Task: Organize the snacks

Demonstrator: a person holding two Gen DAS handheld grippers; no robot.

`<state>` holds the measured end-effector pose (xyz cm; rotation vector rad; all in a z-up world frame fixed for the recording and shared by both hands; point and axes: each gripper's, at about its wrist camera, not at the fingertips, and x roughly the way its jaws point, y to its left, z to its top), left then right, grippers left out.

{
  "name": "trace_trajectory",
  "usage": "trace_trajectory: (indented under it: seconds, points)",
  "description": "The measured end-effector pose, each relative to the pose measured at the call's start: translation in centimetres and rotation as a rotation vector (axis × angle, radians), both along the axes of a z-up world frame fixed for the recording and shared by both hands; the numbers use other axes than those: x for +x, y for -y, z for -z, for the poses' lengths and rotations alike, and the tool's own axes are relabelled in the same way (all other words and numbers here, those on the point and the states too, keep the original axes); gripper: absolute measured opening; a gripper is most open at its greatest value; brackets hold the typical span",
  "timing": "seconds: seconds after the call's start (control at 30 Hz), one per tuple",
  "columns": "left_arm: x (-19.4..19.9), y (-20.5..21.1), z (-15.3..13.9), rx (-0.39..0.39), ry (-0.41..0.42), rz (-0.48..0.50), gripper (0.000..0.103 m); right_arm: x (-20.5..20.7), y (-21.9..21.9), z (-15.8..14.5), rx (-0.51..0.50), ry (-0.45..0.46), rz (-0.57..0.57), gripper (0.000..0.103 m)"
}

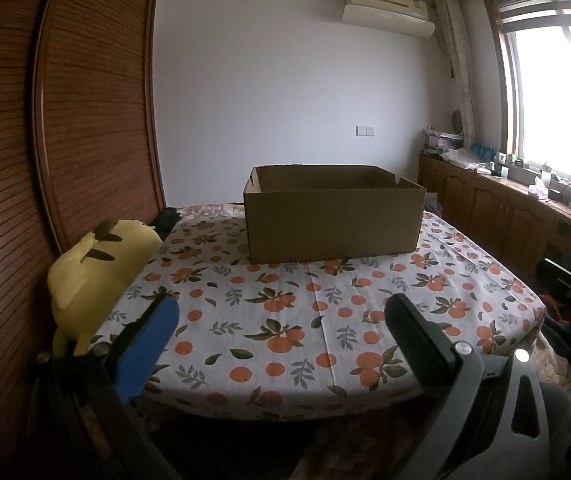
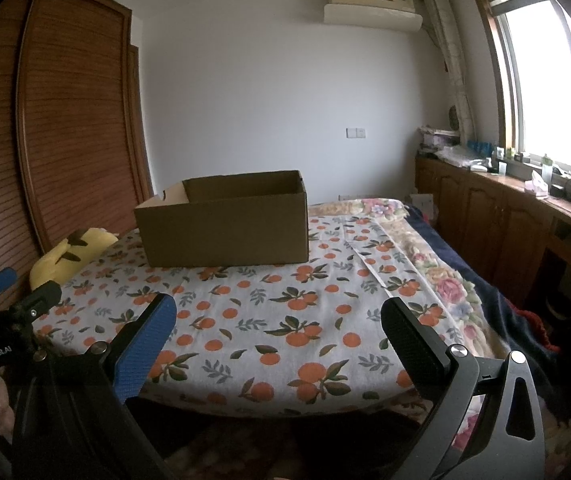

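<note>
1. Blue-padded and black, the fingers of the left gripper (image 1: 281, 312) and right gripper (image 2: 278, 312) stand spread wide and empty over the near bed edge.
2. An orange-print sheet (image 1: 285, 312) lies bare ahead; no snacks are visible.
3. The cardboard box (image 1: 333, 216) sits open farther back, near a yellow plush toy (image 1: 97, 268).
4. Likely risk: on soft bedding, a nudged box could slide or tip.

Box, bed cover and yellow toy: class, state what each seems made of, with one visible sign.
Box: plain brown cardboard, matte, with cut notches at its rim. Bed cover: thin printed cloth, probably cotton, creased, with an orange-fruit pattern. Yellow toy: soft plush fabric, rounded and stuffed-looking.
</note>
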<state>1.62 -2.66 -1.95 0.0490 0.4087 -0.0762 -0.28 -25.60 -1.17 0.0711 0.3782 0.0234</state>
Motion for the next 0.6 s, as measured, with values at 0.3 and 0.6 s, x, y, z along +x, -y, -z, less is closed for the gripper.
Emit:
trace_trajectory:
  seconds: [0.3,0.6]
  points:
    - [-0.01,0.0,-0.02,-0.002,0.0,0.001,0.103,-0.01,-0.06,-0.03,-0.001,-0.001,-0.001,0.103]
    - [0.03,0.05,-0.04,-0.002,0.001,0.0,0.103,0.05,-0.05,0.02,-0.001,0.003,0.002,0.103]
